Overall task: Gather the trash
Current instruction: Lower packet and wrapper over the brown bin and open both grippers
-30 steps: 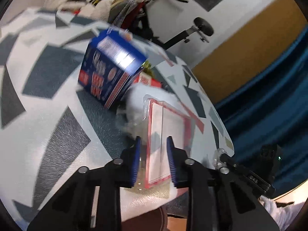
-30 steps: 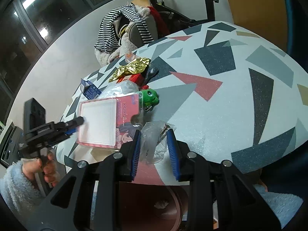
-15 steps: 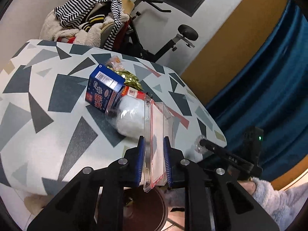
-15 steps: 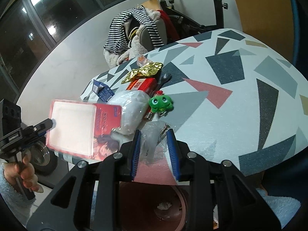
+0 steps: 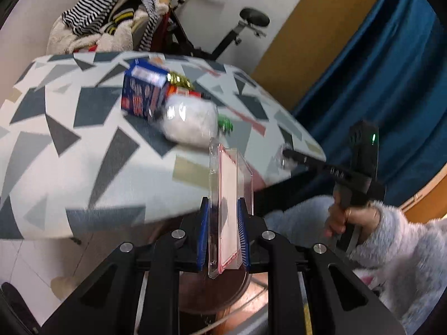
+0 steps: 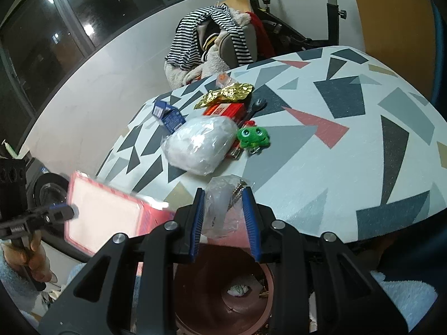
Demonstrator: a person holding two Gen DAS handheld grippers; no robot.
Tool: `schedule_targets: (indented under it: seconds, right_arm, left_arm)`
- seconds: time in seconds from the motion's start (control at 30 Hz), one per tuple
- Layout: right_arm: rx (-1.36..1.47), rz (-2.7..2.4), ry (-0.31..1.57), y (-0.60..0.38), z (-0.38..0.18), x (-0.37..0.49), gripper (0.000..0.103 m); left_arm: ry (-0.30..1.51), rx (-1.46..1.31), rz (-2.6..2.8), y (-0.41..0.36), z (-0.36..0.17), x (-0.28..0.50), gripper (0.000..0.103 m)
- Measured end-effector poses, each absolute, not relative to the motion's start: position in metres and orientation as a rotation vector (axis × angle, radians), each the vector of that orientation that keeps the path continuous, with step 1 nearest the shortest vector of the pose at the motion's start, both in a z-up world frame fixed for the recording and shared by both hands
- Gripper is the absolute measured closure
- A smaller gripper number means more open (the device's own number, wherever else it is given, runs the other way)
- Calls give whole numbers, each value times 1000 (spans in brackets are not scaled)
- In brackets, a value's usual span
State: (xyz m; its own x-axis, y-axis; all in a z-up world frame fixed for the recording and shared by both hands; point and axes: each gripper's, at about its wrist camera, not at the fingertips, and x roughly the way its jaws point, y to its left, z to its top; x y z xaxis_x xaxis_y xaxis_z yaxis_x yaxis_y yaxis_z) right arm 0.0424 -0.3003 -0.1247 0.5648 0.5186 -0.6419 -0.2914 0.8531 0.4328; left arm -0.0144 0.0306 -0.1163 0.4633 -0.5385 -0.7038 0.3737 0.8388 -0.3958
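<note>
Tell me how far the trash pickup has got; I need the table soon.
Done: some scraps already lie in the brown bin. In hand: the left gripper holds the pink blister pack above the bin; the right gripper holds a clear bag at the table edge. Left: gold wrapper, red box, blue carton, white bag.

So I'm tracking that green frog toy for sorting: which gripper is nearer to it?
Right. The right gripper sits at the table edge just short of the green frog toy; the left gripper is off the table's side.
</note>
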Motion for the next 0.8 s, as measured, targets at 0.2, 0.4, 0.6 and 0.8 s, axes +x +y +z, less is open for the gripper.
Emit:
schedule_targets:
  seconds: [0.2,0.4,0.6,0.8]
  right_arm:
    - [278,493,859,-297,-129,33,72]
    - [268,497,865,-296,-133,27,72]
    - [267,489,881,-297,-139,25,72]
    - [270,483,897,-298,-145,24,72]
  left_arm:
    - [1021,-79,-569,10,-150,-29,84]
    - [1101,-28,-544,-2,-193,-31,84]
    - [1153,17,-521,-12,-225,-27,84]
    - [1170,97,-478,-25,-250,-26,84]
